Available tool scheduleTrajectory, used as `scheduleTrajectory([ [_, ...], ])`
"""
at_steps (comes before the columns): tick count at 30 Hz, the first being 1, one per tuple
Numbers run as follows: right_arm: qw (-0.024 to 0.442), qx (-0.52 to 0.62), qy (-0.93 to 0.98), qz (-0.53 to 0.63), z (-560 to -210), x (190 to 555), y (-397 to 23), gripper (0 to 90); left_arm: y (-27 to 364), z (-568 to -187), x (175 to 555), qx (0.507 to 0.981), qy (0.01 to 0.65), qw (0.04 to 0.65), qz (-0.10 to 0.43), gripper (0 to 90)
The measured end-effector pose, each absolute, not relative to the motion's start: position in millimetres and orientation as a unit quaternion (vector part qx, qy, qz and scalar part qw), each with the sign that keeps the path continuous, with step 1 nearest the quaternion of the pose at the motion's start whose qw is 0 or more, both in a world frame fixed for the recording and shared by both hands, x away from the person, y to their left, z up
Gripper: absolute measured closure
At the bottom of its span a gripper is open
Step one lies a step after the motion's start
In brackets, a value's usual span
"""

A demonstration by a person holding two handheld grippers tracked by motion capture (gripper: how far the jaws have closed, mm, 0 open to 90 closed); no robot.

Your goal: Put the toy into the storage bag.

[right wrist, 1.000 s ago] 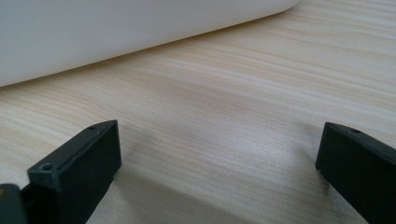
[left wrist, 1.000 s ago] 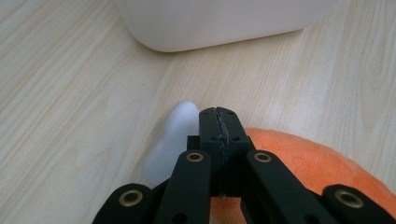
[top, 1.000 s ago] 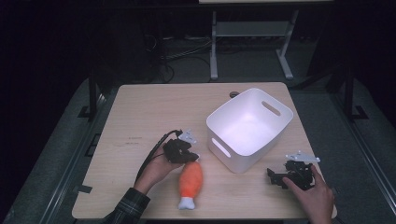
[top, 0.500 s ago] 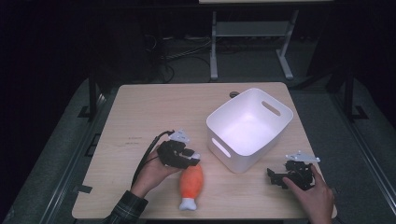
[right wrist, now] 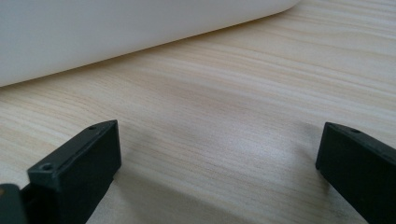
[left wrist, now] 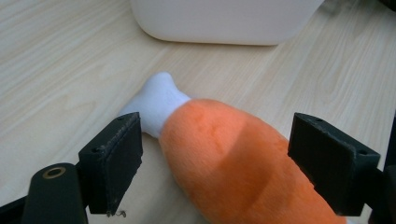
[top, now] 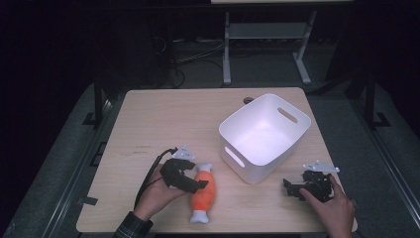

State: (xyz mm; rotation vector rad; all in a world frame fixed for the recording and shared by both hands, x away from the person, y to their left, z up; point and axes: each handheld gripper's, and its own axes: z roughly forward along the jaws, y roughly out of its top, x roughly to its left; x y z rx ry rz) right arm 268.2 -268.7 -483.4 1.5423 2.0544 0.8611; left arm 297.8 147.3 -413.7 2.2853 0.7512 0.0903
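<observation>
- My left gripper (top: 190, 174), jaws just opened wide, straddles the orange plush drumstick (top: 203, 193) near the white bin (top: 265, 136), not pressing it.
- My right gripper (top: 293, 187) rests open, empty, beside that bin.

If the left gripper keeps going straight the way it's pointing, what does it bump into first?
Probably the orange plush toy. It lies between the open fingers of the left gripper, which have just been opening and don't press it. Beyond it stands the white bin.

Toy (top: 204, 194): on the table (top: 163, 119), near edge, just left of the tub (top: 265, 136).
My left claw (top: 190, 177): at the toy's left side, jaws either side of it.
My right claw (top: 294, 188): right of the tub, near edge.
</observation>
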Motion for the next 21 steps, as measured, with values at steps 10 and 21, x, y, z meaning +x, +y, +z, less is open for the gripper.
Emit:
scheduleTrajectory([
  [10, 0.214, 0.556, 0.741, 0.310, -483, 268, -269, 0.0, 147, -427, 290, 0.884, 0.303, 0.355, 0.031, 15.9],
  [21, 0.215, 0.556, 0.741, 0.310, -483, 268, -269, 0.0, 145, -439, 291, 0.879, 0.314, 0.360, 0.001, 12.9],
])
